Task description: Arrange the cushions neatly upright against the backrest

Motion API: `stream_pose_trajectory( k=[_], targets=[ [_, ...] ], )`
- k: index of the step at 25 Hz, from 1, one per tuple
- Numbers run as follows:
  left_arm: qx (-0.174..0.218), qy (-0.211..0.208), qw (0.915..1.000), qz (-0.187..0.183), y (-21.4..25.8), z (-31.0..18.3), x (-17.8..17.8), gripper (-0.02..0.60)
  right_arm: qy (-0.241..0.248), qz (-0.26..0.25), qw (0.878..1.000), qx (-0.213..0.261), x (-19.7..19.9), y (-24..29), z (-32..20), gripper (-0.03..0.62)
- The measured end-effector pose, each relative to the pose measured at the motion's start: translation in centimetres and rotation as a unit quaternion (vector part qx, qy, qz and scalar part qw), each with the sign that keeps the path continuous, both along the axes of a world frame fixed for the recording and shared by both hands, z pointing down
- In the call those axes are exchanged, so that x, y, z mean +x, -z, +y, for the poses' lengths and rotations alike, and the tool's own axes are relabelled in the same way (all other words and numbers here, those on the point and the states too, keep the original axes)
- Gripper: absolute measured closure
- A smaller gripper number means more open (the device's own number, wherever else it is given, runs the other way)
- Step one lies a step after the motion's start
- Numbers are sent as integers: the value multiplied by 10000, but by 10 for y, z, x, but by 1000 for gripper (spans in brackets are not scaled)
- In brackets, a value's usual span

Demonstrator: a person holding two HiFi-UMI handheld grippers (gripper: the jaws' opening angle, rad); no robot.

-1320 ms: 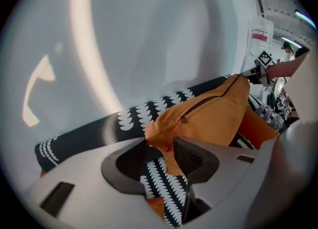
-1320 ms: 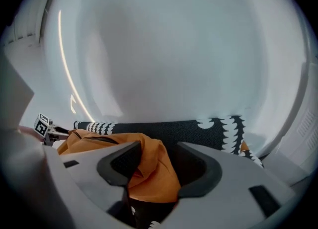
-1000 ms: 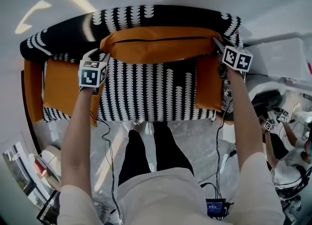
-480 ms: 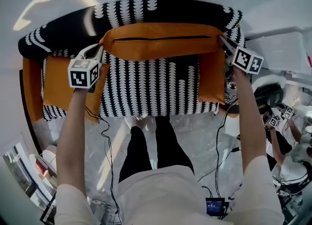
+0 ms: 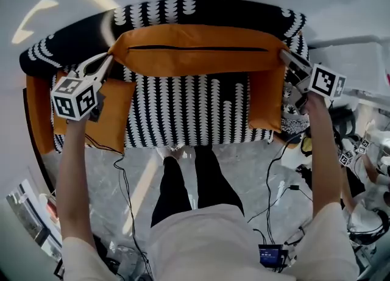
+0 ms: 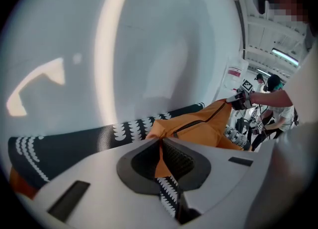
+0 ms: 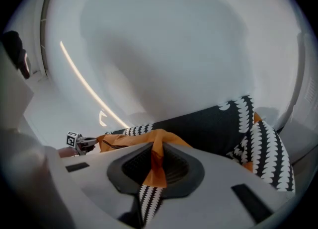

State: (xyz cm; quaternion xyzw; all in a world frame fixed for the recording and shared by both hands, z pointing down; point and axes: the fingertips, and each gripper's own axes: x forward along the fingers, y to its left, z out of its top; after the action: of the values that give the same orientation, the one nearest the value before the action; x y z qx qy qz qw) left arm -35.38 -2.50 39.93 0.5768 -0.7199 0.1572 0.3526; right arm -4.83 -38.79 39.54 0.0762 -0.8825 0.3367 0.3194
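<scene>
Your left gripper (image 5: 105, 65) and right gripper (image 5: 287, 59) each hold one end of the long orange cushion (image 5: 195, 54).

1. Left gripper: the jaws have just been closing. In the left gripper view (image 6: 161, 146) they are pressed onto the cushion's left corner. A fold of orange fabric with a black-and-white patterned strip below it is pinched between the pads.
2. Right gripper: the jaws have just been closing. In the right gripper view (image 7: 156, 156) they pinch the right corner. It shows the same orange fold and patterned strip.
3. Cushion position: the cushion spans the sofa lengthwise between your two grippers. It lies in front of the black-and-white backrest (image 5: 201, 10) and above the patterned seat (image 5: 183, 112). Its zip (image 5: 195, 47) runs along the face turned towards your head. Whether the lower edge touches the seat cannot be told.
4. Other cushions: one orange cushion (image 5: 116, 112) lies at the left end of the seat, below your left gripper. Another (image 5: 266, 100) lies at the right end, below your right gripper.
</scene>
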Motion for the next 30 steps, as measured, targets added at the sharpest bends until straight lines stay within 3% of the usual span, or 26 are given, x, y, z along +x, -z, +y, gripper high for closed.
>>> stream_pose_trajectory(
  k=[4,8,13,15,18,22,26,30],
  targets=[
    [49,-95,9999,27,14,21,18,549,108,-309,9991,-278,15,14,24,542],
    [-112,-153,9995,268,-5,18,35,549,242,-413,9979,-426,21,2,19,542],
    [-812,-145,9943,677,-64,9,-1,548,316,251,9971,-643,-9,-44,0,540],
    [-879,257,9939,612,-89,-11,-28,548,39,512,9973,-525,-23,-73,-27,540],
    [-804,885,9926,232,-101,-44,-66,546,-434,432,9973,-416,-55,-95,-65,539],
    [-1148,940,9882,-382,-105,-66,-80,541,-561,517,9970,157,-78,-108,-88,534],
    [-1040,1050,9878,-494,-107,-71,-82,528,-482,271,9971,514,-83,-109,-98,503],
    [-999,1153,9863,-623,-97,-56,-83,454,-415,164,9959,785,-77,-105,-101,450]
  ],
)
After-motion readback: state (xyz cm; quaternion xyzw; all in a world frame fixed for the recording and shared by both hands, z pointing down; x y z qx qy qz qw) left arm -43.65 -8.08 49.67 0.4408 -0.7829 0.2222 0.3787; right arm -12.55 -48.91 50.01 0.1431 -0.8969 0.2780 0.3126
